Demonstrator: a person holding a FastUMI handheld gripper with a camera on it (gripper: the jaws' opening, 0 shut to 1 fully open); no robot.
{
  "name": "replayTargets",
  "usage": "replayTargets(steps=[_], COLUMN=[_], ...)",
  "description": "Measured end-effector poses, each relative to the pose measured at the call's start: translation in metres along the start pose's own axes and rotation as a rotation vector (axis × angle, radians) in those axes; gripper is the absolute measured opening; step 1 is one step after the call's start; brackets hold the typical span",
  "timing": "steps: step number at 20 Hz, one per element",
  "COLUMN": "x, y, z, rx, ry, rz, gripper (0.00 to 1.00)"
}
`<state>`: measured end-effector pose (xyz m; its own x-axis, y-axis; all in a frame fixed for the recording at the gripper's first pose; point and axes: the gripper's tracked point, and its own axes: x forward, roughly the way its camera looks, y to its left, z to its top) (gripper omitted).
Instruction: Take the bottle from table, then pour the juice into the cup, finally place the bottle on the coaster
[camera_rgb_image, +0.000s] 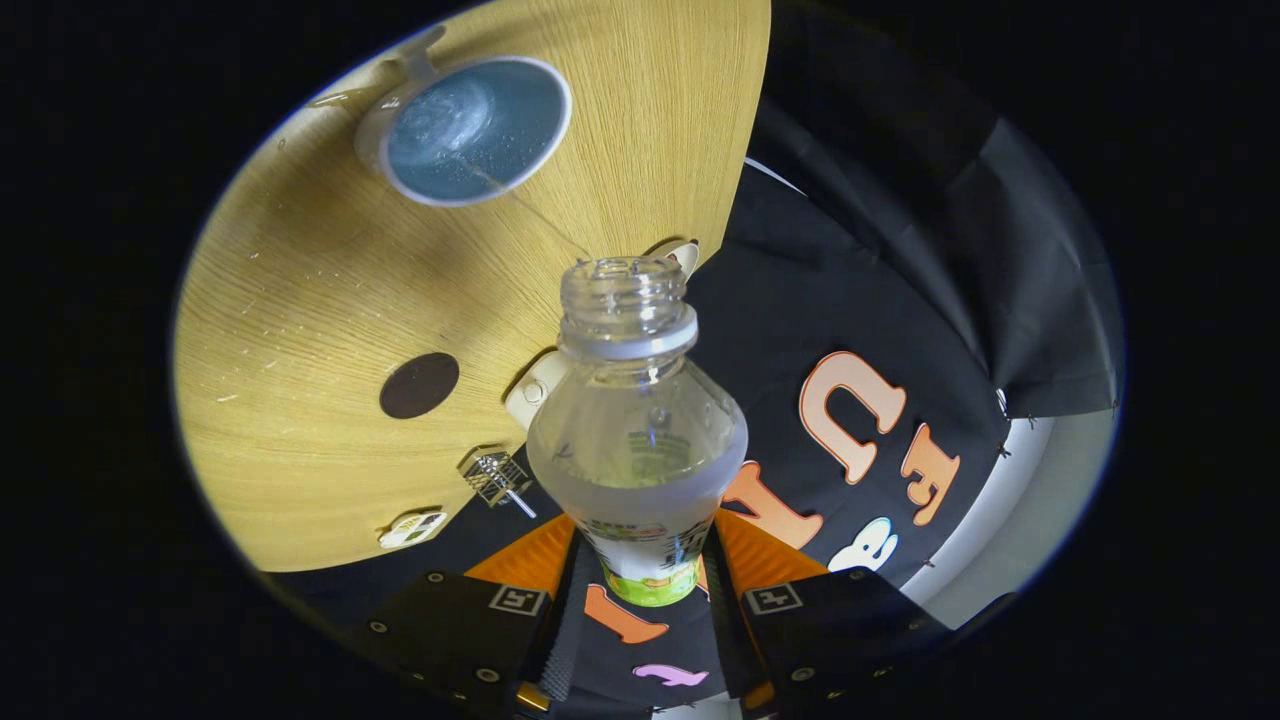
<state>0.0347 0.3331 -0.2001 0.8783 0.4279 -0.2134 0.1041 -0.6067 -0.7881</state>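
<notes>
My gripper (640, 575) is shut on a clear plastic bottle (637, 420), both fingers pressing on its labelled lower body. The bottle has no cap and is tipped over the wooden table (300, 330), its open mouth toward a white cup (470, 130) that lies well beyond the fingers. A thin stream runs from the bottle's mouth into the cup, which holds bubbly pale liquid. Pale liquid still fills the lower part of the bottle. A dark round coaster (419, 385) lies on the table between the cup and the fingers, off to the bottle's left.
A white cap-like piece (535, 390) sits at the table's edge behind the bottle. A small metal object (495, 478) and a white tag (412, 528) lie near that edge too. Black cloth wall hangs past the table.
</notes>
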Motion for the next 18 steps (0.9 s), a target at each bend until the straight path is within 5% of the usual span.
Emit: replayTargets(steps=[8, 18], x=[-0.004, -0.011], y=[0.036, 0.067], z=[0.026, 0.03], rx=[0.113, 0.568], ry=[-0.049, -0.057], rz=[0.065, 0.199], gripper=[0.58, 0.58])
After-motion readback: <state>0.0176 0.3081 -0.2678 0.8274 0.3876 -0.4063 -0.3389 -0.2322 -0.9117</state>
